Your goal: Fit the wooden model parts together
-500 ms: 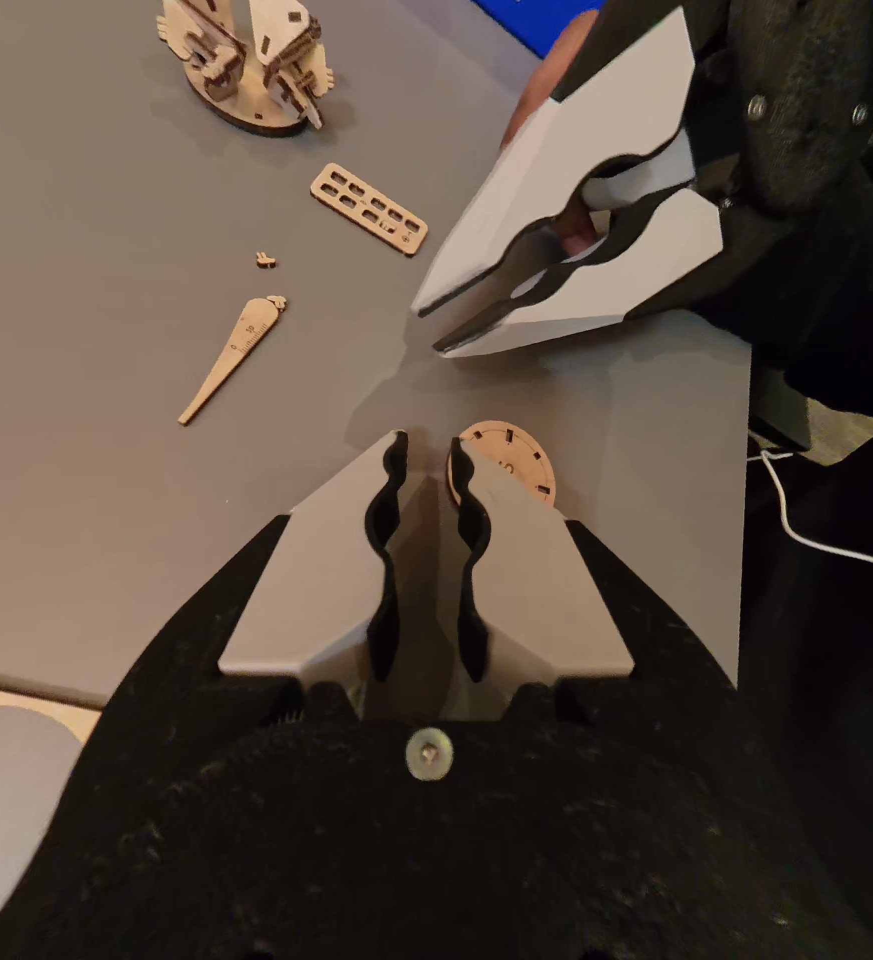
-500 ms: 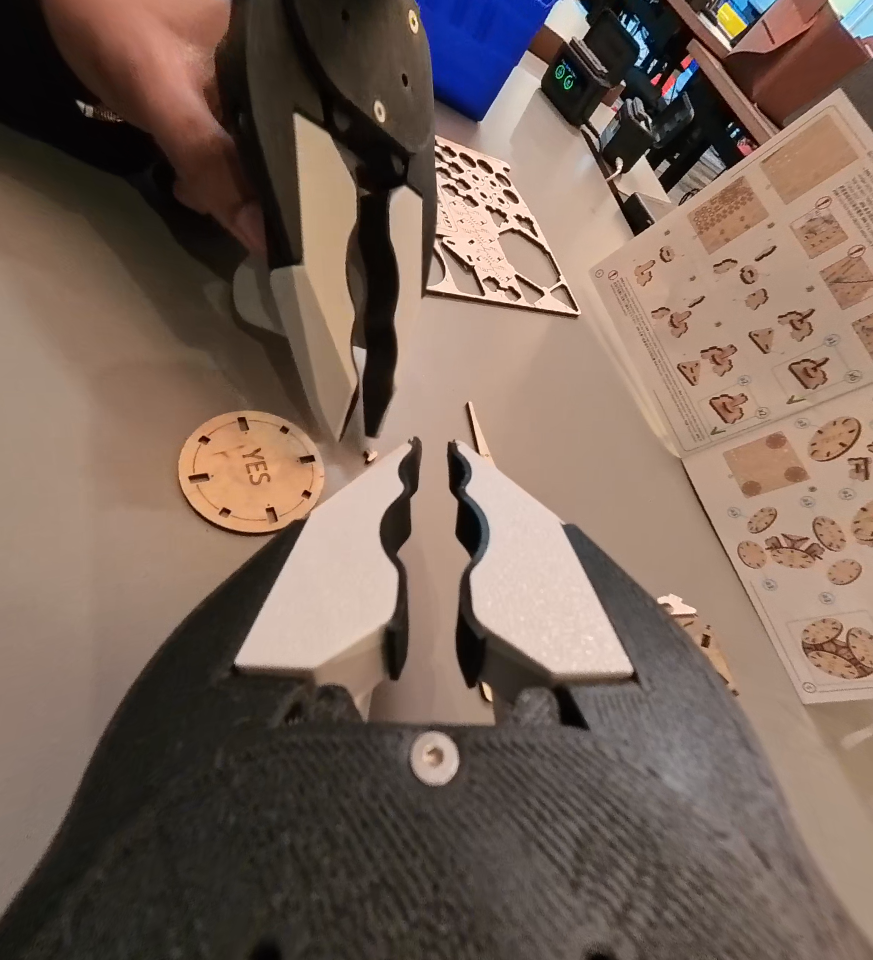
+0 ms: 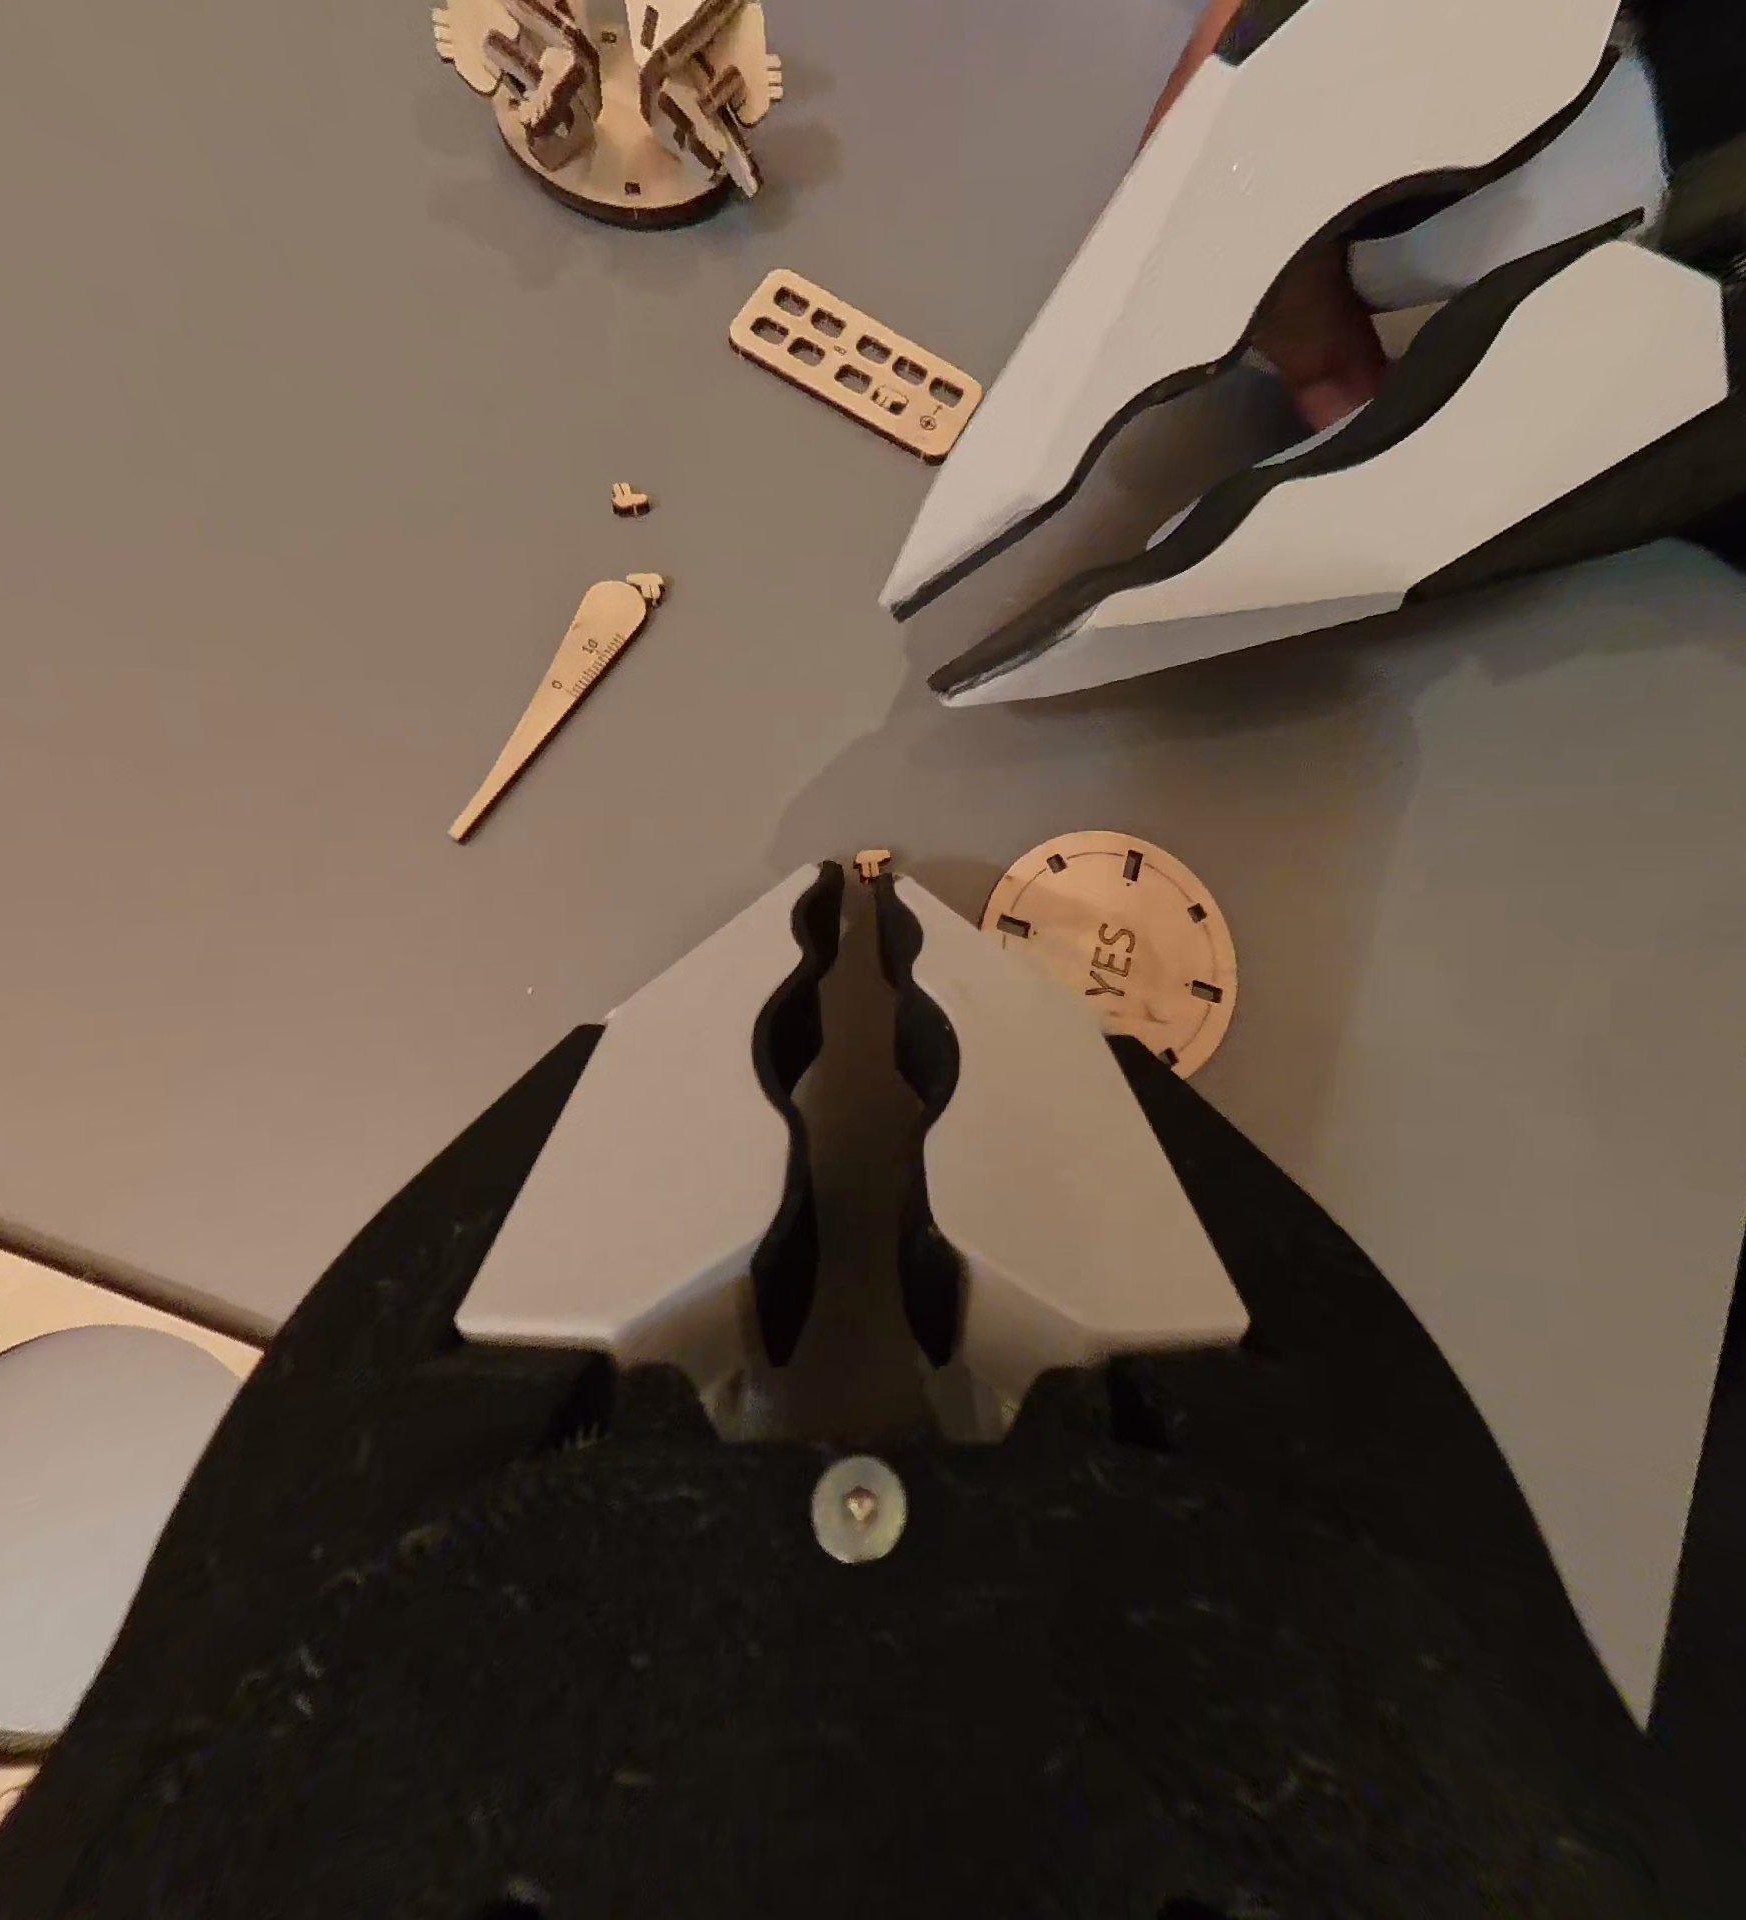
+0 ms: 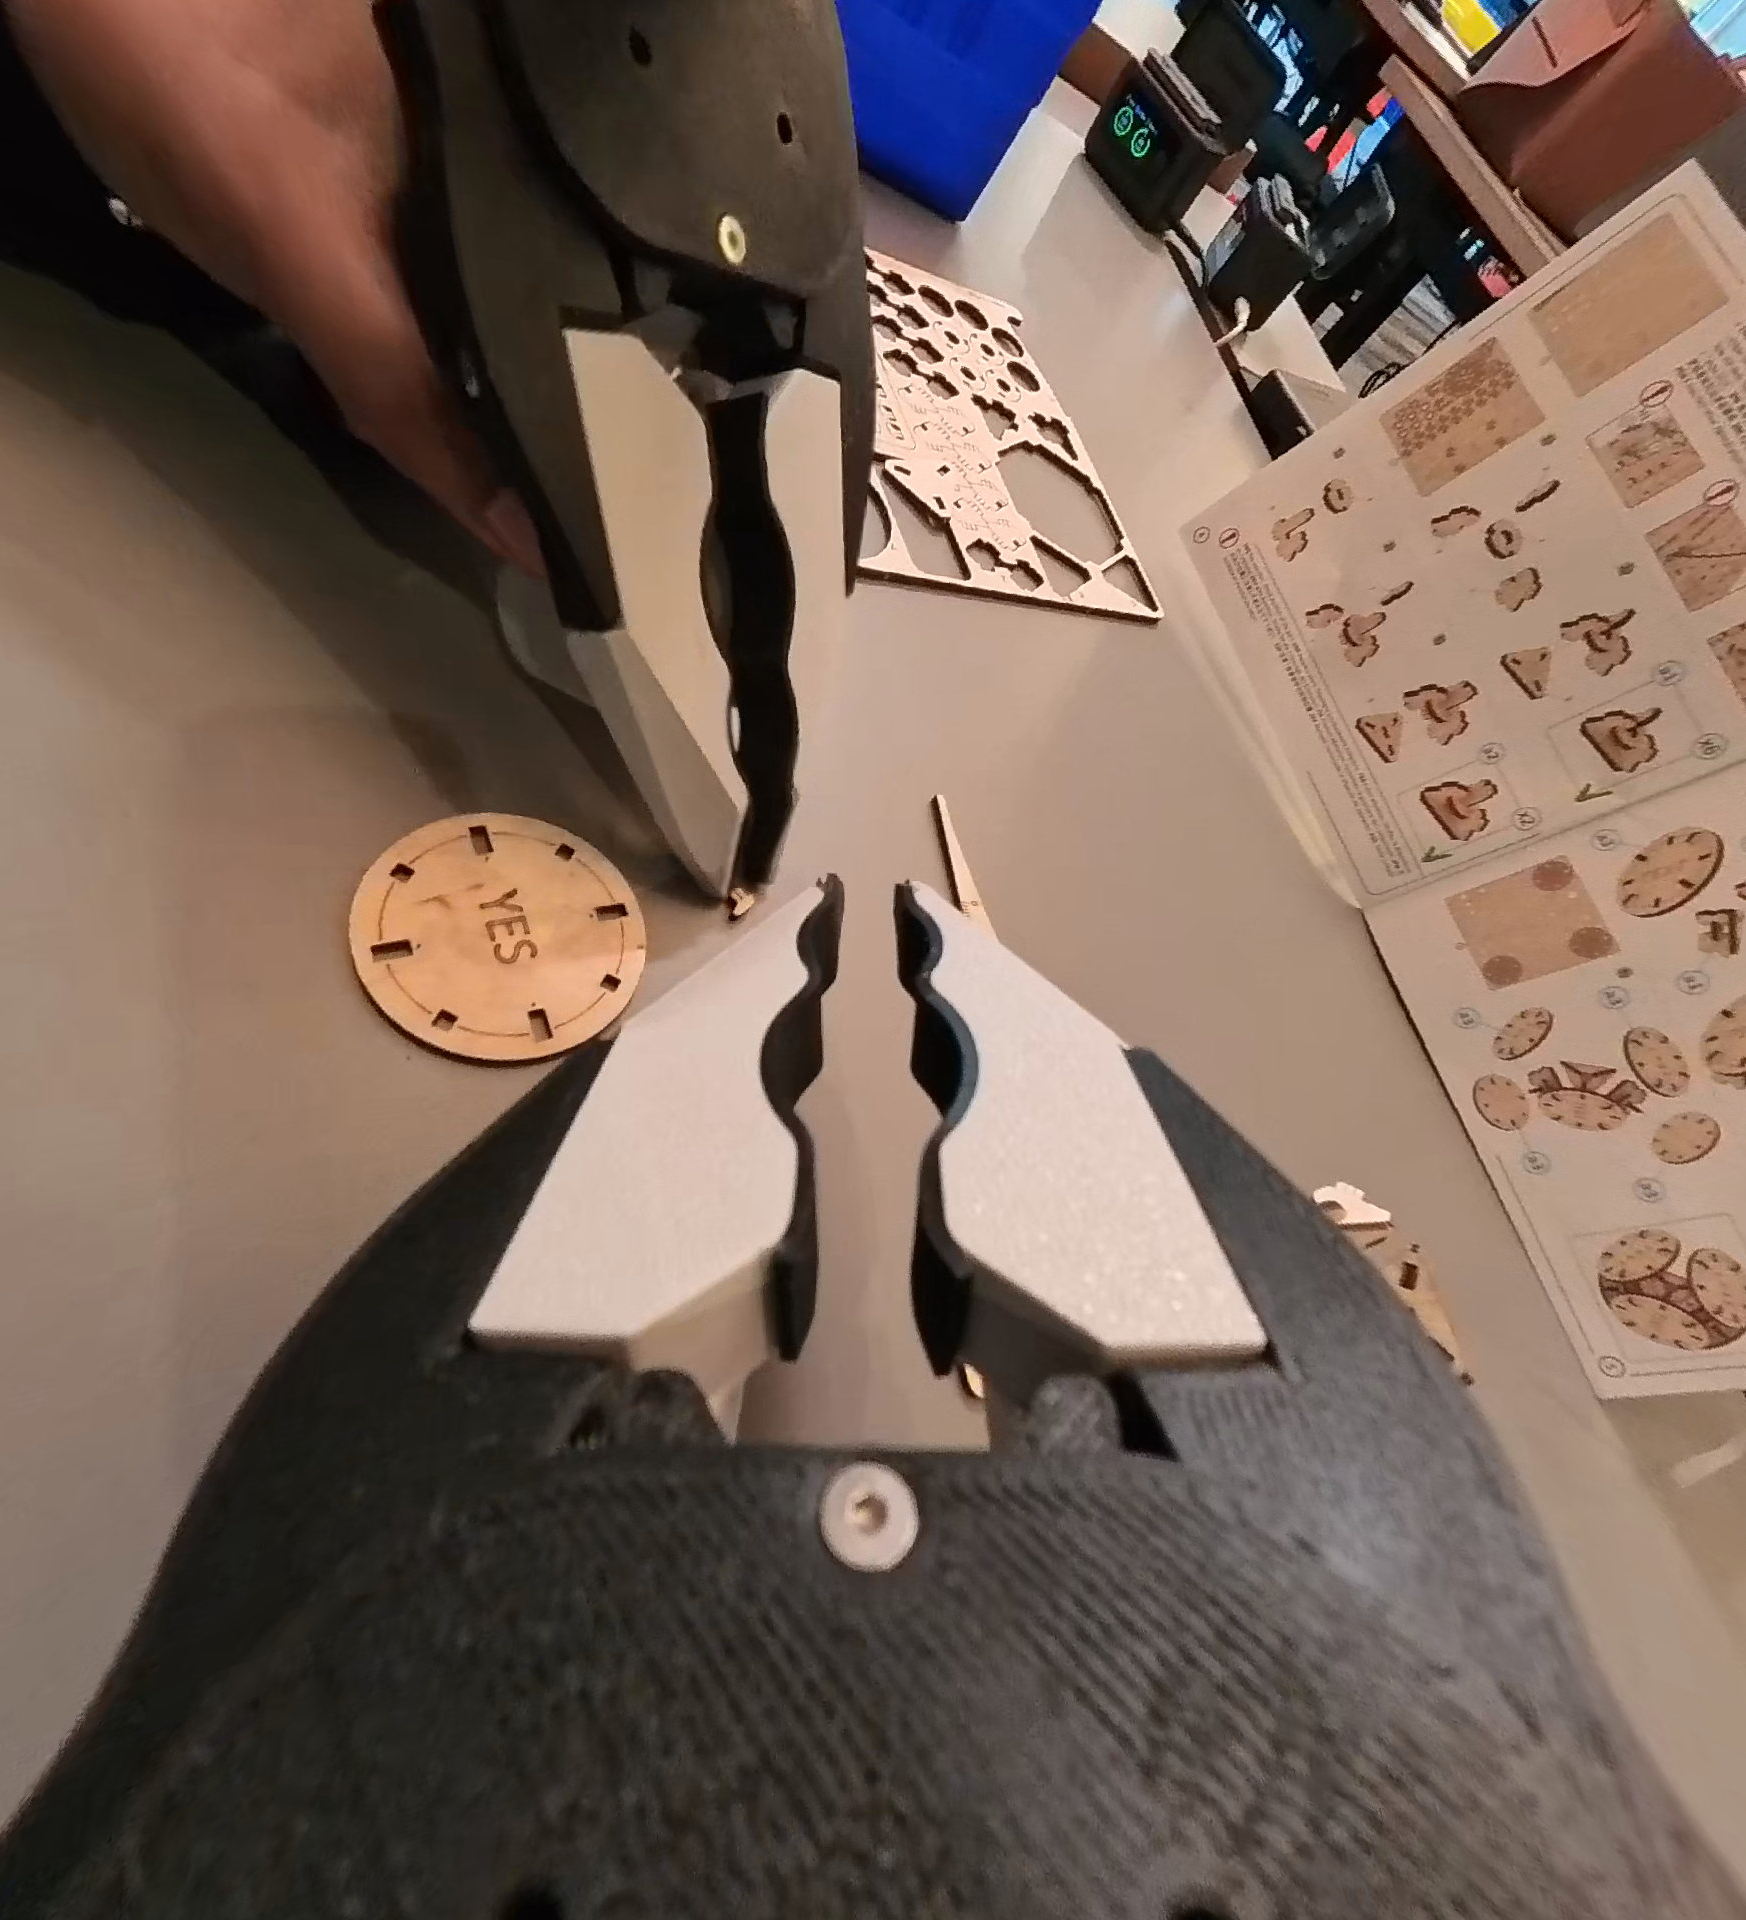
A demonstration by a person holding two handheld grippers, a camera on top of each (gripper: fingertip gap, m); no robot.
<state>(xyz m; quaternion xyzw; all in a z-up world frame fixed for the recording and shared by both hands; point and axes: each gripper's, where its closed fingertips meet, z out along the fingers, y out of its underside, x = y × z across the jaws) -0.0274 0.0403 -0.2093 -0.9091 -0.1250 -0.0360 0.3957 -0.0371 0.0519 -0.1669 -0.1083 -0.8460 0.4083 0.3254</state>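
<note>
My left gripper (image 3: 861, 871) pinches a tiny T-shaped wooden peg (image 3: 871, 862) at centre frame by its very tip, so it could flick out; my right gripper (image 4: 867, 888) hangs narrow and bare.

Left claw (image 3: 861, 878) pinching tiny wooden peg (image 3: 871, 861) beside round wooden disc (image 3: 1123, 951) on grey table (image 3: 225, 520).

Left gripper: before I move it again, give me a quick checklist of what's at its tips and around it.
1. Tiny wooden piece pinched by the left gripper: ok, but only at the very tips.
2. Piece lifted off the table: cannot tell.
3. Right gripper empty: ok, jaws slightly apart, nothing between them.
4. The two grippers apart: ok, bare table shows between their tips.
5. Round wooden disc clear of the left tips: ok, it lies flat beside them.
</note>
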